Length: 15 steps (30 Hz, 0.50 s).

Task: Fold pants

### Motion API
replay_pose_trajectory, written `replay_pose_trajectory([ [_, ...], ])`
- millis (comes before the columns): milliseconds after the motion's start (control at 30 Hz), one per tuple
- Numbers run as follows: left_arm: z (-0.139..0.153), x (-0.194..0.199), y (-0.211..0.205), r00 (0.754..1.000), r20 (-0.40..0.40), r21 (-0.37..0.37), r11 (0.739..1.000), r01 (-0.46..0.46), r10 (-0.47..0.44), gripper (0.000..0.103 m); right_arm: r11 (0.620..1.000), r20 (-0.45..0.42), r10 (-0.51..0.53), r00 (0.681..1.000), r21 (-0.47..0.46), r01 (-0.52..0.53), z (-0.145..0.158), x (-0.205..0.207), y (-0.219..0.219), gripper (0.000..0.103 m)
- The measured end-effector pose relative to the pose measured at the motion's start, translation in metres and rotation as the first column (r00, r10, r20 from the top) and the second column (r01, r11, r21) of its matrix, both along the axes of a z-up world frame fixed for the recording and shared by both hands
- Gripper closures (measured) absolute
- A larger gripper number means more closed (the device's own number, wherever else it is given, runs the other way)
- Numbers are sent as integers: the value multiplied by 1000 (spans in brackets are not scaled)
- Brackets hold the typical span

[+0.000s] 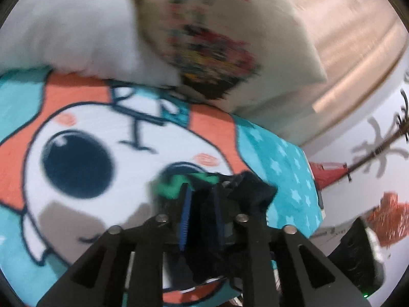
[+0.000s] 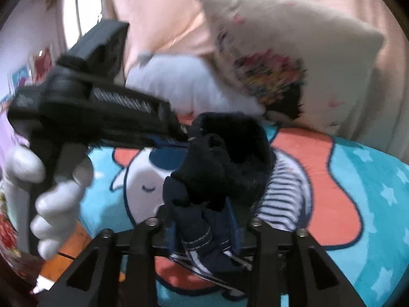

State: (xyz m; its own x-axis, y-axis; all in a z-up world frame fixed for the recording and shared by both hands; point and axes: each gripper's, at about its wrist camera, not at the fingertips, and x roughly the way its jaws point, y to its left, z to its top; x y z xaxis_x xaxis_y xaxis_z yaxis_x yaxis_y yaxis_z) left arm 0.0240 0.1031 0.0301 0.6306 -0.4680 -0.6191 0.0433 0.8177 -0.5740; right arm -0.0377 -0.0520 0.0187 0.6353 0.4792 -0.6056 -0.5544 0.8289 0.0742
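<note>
Two fisheye views, each looking fwd along its own gripper's fingers, low over a bed.

Left wrist cam: close above the cartoon blanket (image 1: 76, 117), facing the bed's head; white pillow (image 1: 69, 38) and printed pillow (image 1: 217, 46) top, wall far right.

Right wrist cam: close too, also facing the bed's head, angled a bit left so the left gripper (image 2: 182, 130) and gloved hand (image 2: 56, 194) fill its left side.

Shared: blanket, both pillows, pink curtain (image 2: 163, 7), dark pants (image 2: 227, 153) bunched right in front of each lens.
</note>
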Motion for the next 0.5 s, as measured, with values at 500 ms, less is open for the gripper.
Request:
replay_pose_trajectory([
  [500, 13, -23, -10, 993, 115, 39, 999, 33, -37, 81, 999, 7, 29, 1000, 41, -29, 4, -24, -26, 46],
])
